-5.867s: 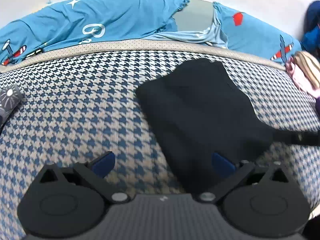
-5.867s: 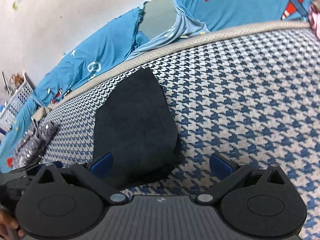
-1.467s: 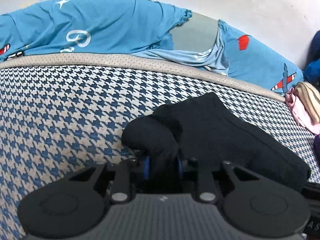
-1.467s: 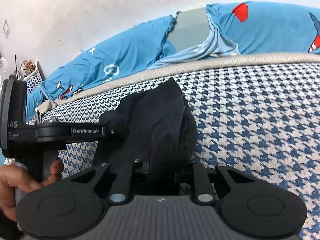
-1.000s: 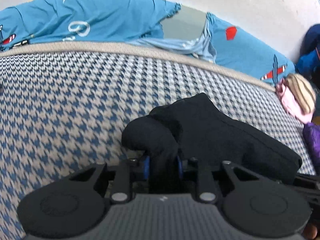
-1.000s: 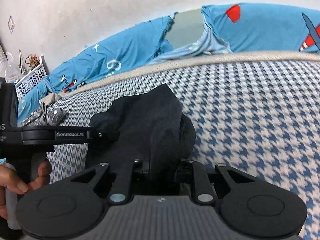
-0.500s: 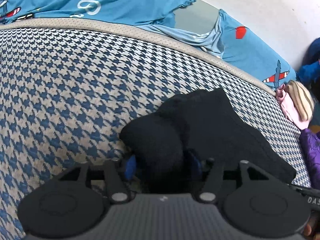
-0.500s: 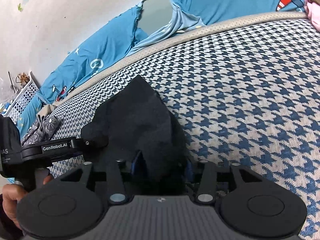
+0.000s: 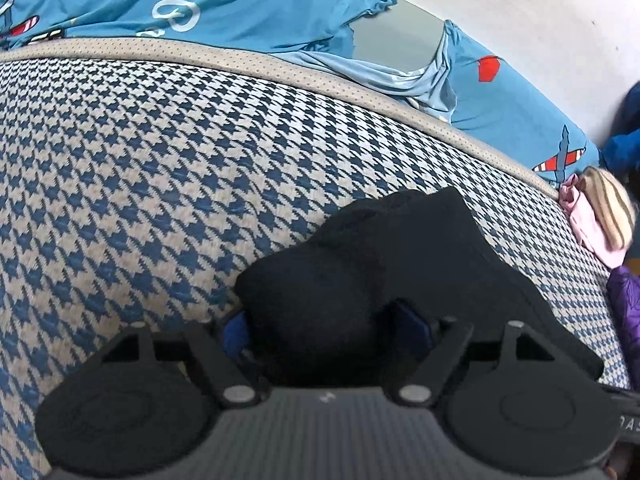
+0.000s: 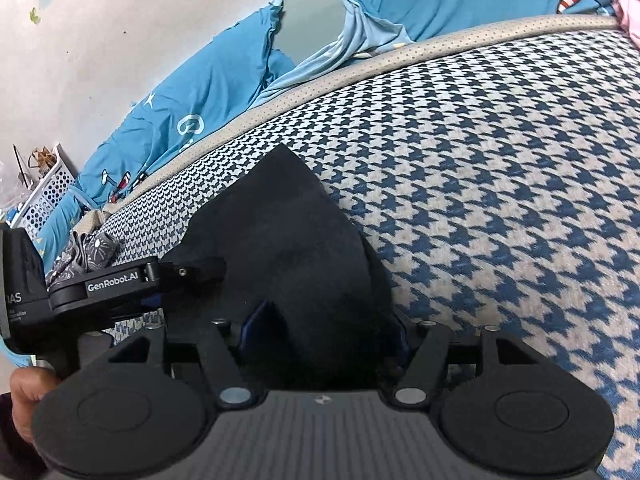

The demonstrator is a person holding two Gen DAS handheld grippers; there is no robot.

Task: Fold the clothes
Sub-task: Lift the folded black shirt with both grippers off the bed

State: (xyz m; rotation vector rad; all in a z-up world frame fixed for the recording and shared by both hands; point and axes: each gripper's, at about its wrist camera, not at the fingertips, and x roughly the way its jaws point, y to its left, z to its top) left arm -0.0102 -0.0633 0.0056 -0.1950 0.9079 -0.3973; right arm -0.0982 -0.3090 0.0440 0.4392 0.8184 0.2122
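A black garment (image 9: 420, 248) lies folded on the blue-and-white houndstooth surface (image 9: 140, 184). Its near folded edge bulges between the blue pads (image 9: 234, 330) of my left gripper (image 9: 324, 324). Those jaws are opening and the pads stand off the cloth. In the right wrist view the same garment (image 10: 288, 220) tapers to a point away from me. Its near edge lies between the blue pads (image 10: 256, 320) of my right gripper (image 10: 328, 326), whose jaws are also opening. The left gripper (image 10: 200, 270) shows at the garment's left side, held by a hand (image 10: 24, 392).
A blue sheet with airplane prints (image 9: 200, 4) lies bunched along the far edge by the white wall. Pink and striped clothes (image 9: 596, 216) and a purple garment (image 9: 624, 300) lie at the right. A grey patterned garment (image 10: 88, 252) and a white basket (image 10: 44, 196) are at the left.
Both grippers were shut on the garment's lifted near edge. Their jaws have now spread apart, and the black cloth has come down onto the surface. Both hands have sunk slightly.
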